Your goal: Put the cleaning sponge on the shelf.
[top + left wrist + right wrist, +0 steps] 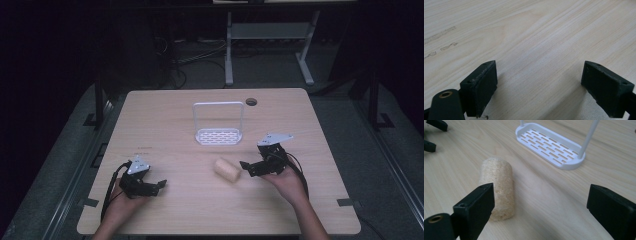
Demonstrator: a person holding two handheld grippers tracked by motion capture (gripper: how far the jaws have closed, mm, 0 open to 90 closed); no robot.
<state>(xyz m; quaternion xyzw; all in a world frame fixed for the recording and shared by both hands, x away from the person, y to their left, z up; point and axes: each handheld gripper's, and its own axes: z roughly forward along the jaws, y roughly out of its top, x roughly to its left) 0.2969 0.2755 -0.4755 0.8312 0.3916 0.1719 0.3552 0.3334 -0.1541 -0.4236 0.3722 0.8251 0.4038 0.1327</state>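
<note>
Beige loofah cylinder [228, 170], on its side

Laboratory-type recording room, dimly lit. A plain light-wood table [200, 200] with a round cable hole [251, 101] near its far edge stands on grey carpeted floor [60, 165]. Beyond the table, the white metal legs of a second desk [229, 50] rise from the floor, with loose black cables [195, 57] lying to their left. Dark stand posts [99, 100] flank the table on both sides, and grey tape marks [348, 202] fix its near corners. The surroundings behind the table are unlit.
</note>
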